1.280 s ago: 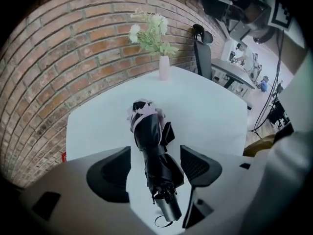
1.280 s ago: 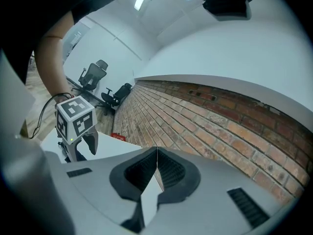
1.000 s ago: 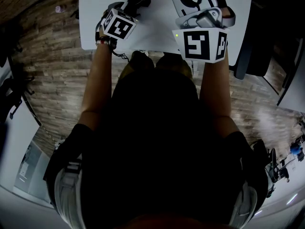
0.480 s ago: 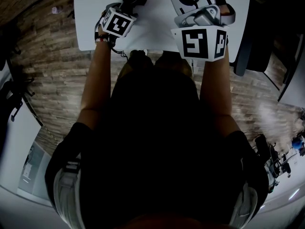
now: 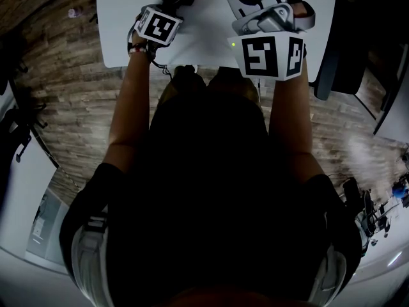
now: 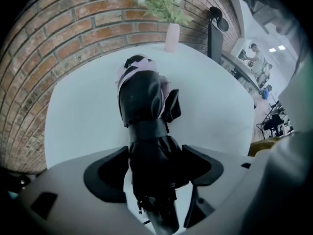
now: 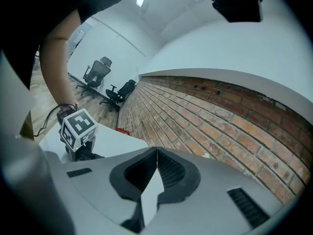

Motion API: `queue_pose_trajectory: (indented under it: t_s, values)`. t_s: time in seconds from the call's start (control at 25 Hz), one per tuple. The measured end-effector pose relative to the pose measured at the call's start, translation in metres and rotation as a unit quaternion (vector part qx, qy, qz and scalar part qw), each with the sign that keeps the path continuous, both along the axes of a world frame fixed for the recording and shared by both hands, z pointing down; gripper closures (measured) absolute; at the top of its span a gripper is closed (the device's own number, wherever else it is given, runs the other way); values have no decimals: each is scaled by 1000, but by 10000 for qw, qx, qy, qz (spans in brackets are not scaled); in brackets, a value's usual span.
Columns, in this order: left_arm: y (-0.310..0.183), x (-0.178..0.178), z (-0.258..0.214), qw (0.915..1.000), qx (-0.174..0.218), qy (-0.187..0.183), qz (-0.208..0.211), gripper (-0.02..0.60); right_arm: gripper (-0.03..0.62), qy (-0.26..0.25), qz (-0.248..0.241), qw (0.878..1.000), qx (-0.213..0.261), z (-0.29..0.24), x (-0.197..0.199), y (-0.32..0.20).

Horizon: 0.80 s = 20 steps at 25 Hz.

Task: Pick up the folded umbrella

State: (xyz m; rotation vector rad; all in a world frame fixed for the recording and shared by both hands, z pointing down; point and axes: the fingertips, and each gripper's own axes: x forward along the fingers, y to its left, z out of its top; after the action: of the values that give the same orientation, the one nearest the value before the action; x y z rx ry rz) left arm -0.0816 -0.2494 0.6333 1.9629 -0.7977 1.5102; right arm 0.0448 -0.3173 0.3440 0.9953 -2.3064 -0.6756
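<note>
The folded umbrella (image 6: 142, 94) is black with pale pink trim. It points away from me over the white table (image 6: 215, 106). Its dark handle end sits between the jaws of my left gripper (image 6: 152, 166), which is shut on it, both pads pressing its sides. In the head view the left gripper's marker cube (image 5: 157, 26) is over the table's near edge (image 5: 124, 18), the umbrella mostly cut off at the top. My right gripper (image 7: 156, 164) is shut with nothing in it, held beside the left; its marker cube (image 5: 267, 55) shows at the table's front.
A pink vase of flowers (image 6: 171, 35) stands at the table's far edge against a brick wall (image 6: 58, 28). A dark post (image 6: 213, 33) stands to its right. Office chairs (image 7: 95, 72) stand on the wooden floor (image 5: 70, 101). A dark chair (image 5: 339, 56) is at the table's right.
My left gripper has crept a little farther over the table with the umbrella in it. The right gripper has hardly moved.
</note>
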Motion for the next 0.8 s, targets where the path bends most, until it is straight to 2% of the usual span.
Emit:
queue_pose_trajectory:
  t_s: [0.16, 0.44, 0.48, 0.52, 0.68, 0.8]
  values:
    - [-7, 0, -2, 9999, 82, 102, 0, 232, 565, -21, -13, 10000, 3, 0, -2, -1]
    - [-8, -1, -1, 9999, 133, 68, 21, 233, 565, -102, -38, 9999, 65, -4, -5, -1]
    - [-10, -2, -3, 9999, 146, 43, 41, 284, 566, -132, -22, 9999, 83, -6, -4, -1]
    - [-11, -3, -4, 9999, 122, 20, 49, 372, 565, -151, -14, 9998, 92, -7, -4, -1]
    - [-11, -5, -4, 10000, -37, -17, 56, 385, 565, -130, -26, 9999, 76, -5, -4, 1]
    - [-13, -6, -4, 10000, -17, -73, 47, 388, 565, -102, 2, 9999, 60, -3, -4, 1]
